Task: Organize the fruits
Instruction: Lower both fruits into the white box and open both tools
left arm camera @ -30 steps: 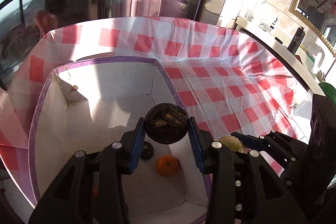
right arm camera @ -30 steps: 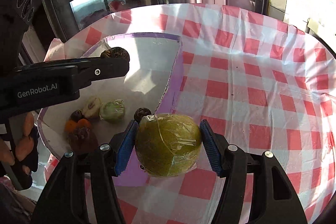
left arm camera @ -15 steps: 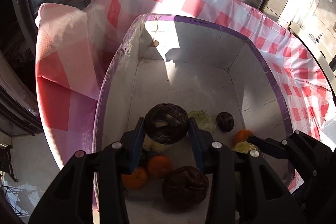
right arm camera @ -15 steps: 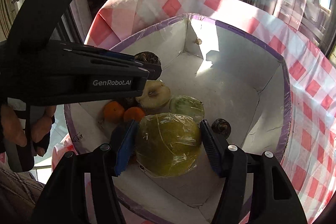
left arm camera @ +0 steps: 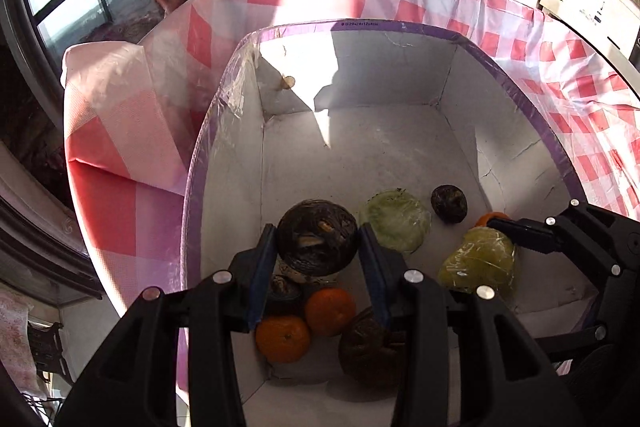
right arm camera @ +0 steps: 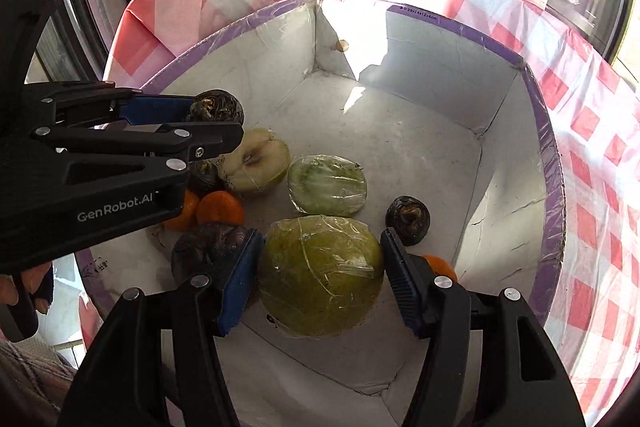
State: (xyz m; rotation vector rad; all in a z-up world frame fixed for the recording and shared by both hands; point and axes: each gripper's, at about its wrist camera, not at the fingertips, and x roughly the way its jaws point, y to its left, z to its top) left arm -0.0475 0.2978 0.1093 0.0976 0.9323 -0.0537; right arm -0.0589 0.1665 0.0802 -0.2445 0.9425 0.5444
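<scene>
Fruits are gathered in the white box [right arm camera: 500, 131] on the checked cloth [right arm camera: 592, 131]. The wrapped green fruit [right arm camera: 320, 275], clamped in the right gripper [right arm camera: 320, 279], is best lowered onto bare floor. The dark round fruit [left arm camera: 318, 243], gripped by the left gripper [left arm camera: 318, 259] above the oranges [left arm camera: 330, 311], is best released beside them, not dropped.

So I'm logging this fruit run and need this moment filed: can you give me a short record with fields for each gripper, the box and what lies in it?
left gripper: shut on dark round fruit, over the box
right gripper: shut on wrapped green fruit, over the box
box: white inside, purple rim, on checked cloth
in box: cut apple half, wrapped green half, tangerines, small dark fruit
</scene>
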